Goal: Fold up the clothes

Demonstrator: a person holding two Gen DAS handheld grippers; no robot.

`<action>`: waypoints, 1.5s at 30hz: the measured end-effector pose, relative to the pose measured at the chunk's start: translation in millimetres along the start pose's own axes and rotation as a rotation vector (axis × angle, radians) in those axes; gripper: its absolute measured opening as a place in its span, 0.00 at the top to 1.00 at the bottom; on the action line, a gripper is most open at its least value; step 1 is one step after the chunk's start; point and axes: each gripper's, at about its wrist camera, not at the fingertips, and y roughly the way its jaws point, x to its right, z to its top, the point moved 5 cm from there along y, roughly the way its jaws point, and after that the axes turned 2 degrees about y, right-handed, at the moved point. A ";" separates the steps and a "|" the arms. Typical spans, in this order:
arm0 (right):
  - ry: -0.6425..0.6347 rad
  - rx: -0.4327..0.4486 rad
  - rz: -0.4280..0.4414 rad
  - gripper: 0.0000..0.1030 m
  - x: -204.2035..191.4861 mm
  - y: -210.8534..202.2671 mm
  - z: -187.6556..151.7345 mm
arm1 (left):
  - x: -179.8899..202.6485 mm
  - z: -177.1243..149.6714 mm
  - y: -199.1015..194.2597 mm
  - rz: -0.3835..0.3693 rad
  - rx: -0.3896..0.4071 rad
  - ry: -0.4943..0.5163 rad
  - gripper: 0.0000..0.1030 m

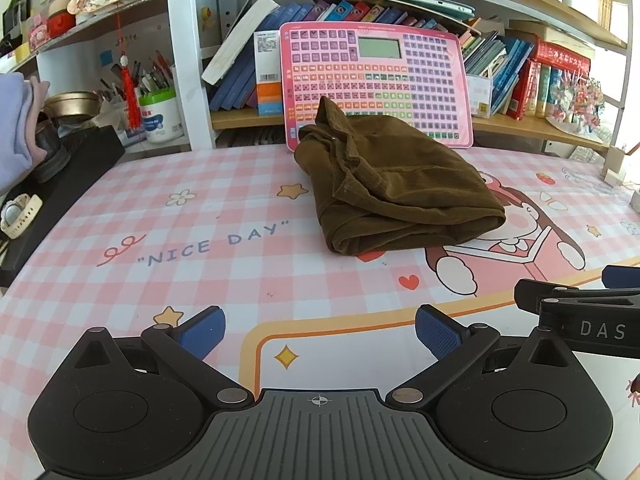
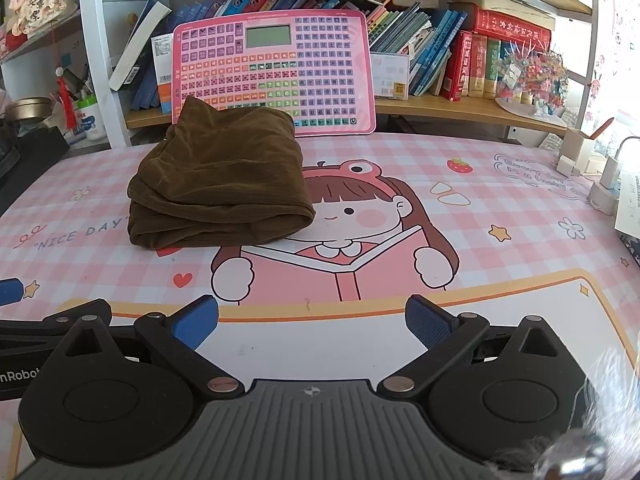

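A brown garment (image 1: 396,184) lies folded in a thick bundle on the pink checked desk mat (image 1: 200,216), with one corner sticking up at its far end. It also shows in the right wrist view (image 2: 220,184). My left gripper (image 1: 318,330) is open and empty, held over the mat well in front of the garment. My right gripper (image 2: 312,322) is open and empty, also in front of the garment and to its right. The right gripper's side shows at the right edge of the left wrist view (image 1: 580,312).
A pink keyboard-style toy board (image 1: 376,84) leans on the bookshelf behind the garment. Books (image 2: 460,56) fill the shelf. A black block (image 1: 60,184) with a watch (image 1: 16,216) sits at the left. White boxes and a charger (image 2: 600,176) stand at the right edge.
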 end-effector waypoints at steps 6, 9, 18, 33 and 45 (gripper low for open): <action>0.000 0.002 -0.003 0.02 0.3 -1.7 0.1 | 0.2 0.3 -0.5 -0.001 0.002 0.001 0.00; 0.000 0.002 -0.005 0.02 0.4 -2.3 0.6 | 1.0 0.4 -0.7 -0.002 0.003 0.002 0.00; -0.002 0.005 -0.011 0.02 0.6 -2.6 0.8 | 1.6 1.0 -0.9 -0.003 0.003 0.001 0.00; -0.001 0.001 -0.013 0.02 0.1 -1.7 0.6 | 2.7 0.9 -1.2 -0.011 0.010 0.002 0.00; 0.001 -0.010 -0.018 0.02 -0.1 -1.4 -2.5 | 2.2 -1.5 -0.5 -0.018 0.001 0.001 0.00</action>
